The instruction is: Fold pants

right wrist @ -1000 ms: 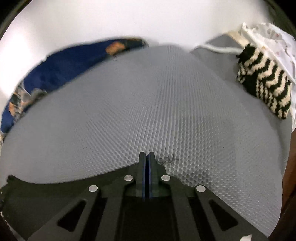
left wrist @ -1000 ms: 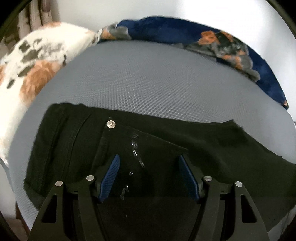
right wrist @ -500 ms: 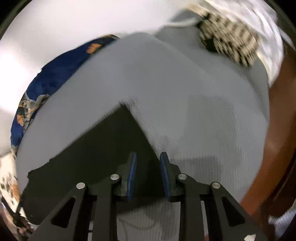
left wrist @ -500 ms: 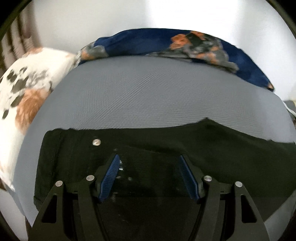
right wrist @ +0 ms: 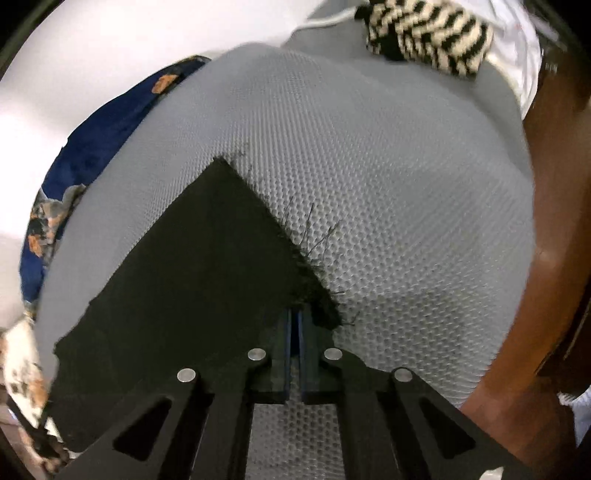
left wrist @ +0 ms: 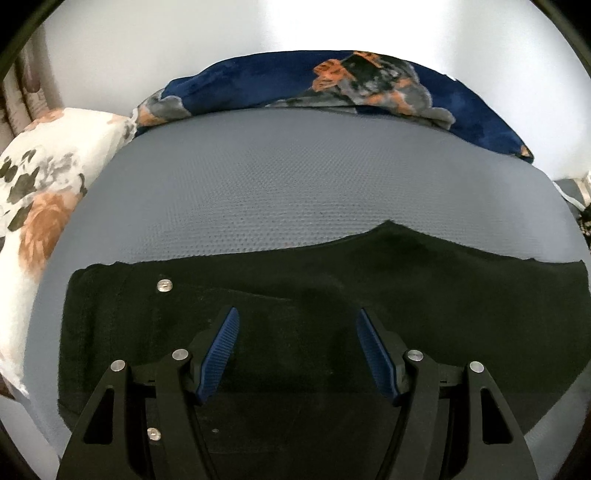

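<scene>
The right gripper (right wrist: 293, 325) has its blue pads pressed together on the frayed hem corner of the black pants (right wrist: 192, 266), with loose threads fanning out over the bedding beside the pinch. From that corner the dark cloth spreads away to the left in a flat wedge with one pointed corner toward the far side. The left gripper (left wrist: 297, 354) stands with its jaws well apart above the waist part of the pants (left wrist: 424, 295), nothing between the pads, which hang over the cloth without pressing it. A silver button (left wrist: 164, 285) shows just beyond and left of the left pad. The pants lie across the near part of a grey honeycomb-textured mattress cover (left wrist: 288, 184), stretched left to right. Along the far edge of the bed lies a navy blanket (left wrist: 258, 88) with orange and grey patches. A white floral pillow (left wrist: 40, 192) sits at the left, and a black-and-cream striped knit (right wrist: 428, 33) lies at the far right, near a brown wooden edge (right wrist: 554, 229).
</scene>
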{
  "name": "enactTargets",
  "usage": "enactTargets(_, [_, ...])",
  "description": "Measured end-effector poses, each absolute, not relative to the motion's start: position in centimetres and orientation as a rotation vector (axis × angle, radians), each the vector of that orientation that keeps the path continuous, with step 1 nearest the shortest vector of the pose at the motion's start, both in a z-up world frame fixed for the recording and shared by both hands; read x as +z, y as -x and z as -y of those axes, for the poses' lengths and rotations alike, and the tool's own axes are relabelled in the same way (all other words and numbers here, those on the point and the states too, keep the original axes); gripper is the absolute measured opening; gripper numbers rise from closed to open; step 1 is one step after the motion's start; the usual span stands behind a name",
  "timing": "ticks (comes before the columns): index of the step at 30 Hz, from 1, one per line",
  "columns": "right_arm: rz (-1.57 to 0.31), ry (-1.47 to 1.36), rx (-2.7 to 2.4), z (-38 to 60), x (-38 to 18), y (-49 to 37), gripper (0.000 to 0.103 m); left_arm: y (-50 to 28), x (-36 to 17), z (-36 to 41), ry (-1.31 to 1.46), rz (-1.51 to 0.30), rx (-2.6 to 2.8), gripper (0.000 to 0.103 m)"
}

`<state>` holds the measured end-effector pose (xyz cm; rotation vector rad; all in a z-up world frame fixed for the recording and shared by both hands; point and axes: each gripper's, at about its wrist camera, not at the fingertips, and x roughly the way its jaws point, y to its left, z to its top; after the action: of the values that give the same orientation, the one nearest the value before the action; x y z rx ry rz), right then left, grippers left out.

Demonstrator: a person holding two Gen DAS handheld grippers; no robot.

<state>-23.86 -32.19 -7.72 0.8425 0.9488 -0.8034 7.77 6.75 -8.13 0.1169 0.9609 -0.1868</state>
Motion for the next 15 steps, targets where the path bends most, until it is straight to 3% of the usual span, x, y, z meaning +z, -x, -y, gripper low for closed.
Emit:
enactTargets(7, [-1.031,-0.814,-0.885,32.1,-9.8,23.5,0.005,-9.5,-11.2,-10.2,-0.063,-1.063,-0.109,0.067])
enactTargets(8, [-1.037,-0.817,-0.894,32.2,-9.4,23.4,0.011,-9.5,-11.0,-10.0,-0.085,-1.065,-0.110,0.067])
enactTargets(13, [-0.992,-0.626,-0.893,30.9,-4.2,20.2,0.016,-8.9,-9.9,-10.4,-0.077,-1.051,-0.144,0.067])
enactTargets(15, [-0.976,-0.573,-0.770,29.6,-2.5,16.5,0.024,-8.4,-9.0,-10.8,-0.079,-1.012,-0.153,0.067])
